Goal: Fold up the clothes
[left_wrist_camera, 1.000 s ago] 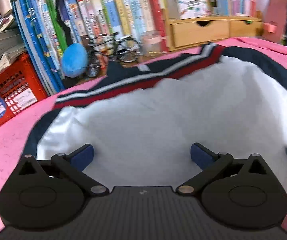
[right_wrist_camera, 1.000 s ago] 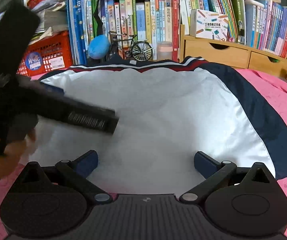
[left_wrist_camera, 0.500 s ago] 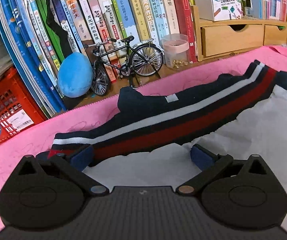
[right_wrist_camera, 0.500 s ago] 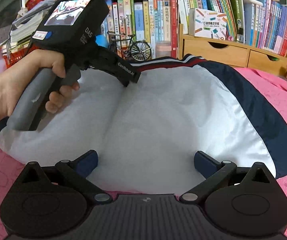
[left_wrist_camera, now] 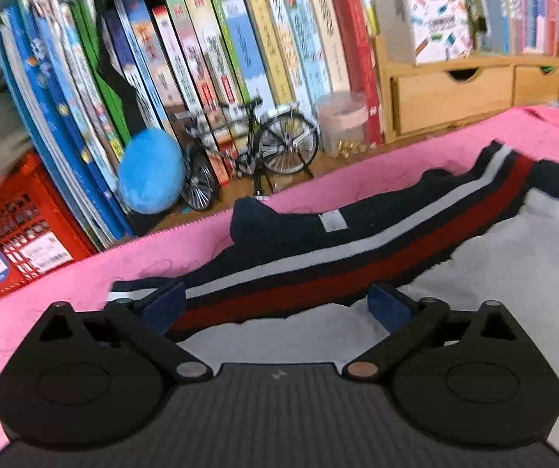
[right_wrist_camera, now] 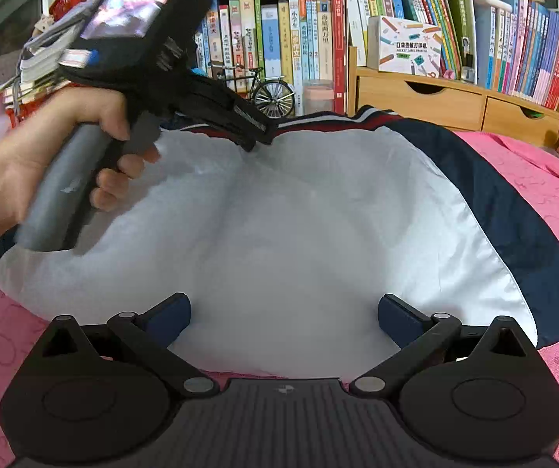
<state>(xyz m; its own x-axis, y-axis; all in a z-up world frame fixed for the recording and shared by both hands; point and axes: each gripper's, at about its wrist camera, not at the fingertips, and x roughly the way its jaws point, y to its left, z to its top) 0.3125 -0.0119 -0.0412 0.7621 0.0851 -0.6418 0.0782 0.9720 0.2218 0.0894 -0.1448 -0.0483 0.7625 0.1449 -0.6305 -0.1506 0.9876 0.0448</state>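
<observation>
A jacket lies spread on the pink cloth with its white lining (right_wrist_camera: 299, 226) up, navy sides (right_wrist_camera: 513, 218) and a navy, white and red striped hem (left_wrist_camera: 318, 269) at the far edge. My left gripper (left_wrist_camera: 275, 304) is open and hovers over the striped hem near its left end. It also shows in the right wrist view (right_wrist_camera: 256, 132), held in a hand above the far edge. My right gripper (right_wrist_camera: 283, 318) is open and empty over the near edge of the lining.
The pink cloth (right_wrist_camera: 544, 179) covers the surface. Behind the jacket stand a row of books (right_wrist_camera: 291, 39), a model bicycle (left_wrist_camera: 248, 156), a blue plush ball (left_wrist_camera: 151, 171), a small jar (left_wrist_camera: 342, 121), wooden drawers (left_wrist_camera: 451, 97) and a red crate (left_wrist_camera: 10, 241).
My left gripper has moved away from the middle of the lining to the far striped hem and stays open. The right gripper has not moved.
</observation>
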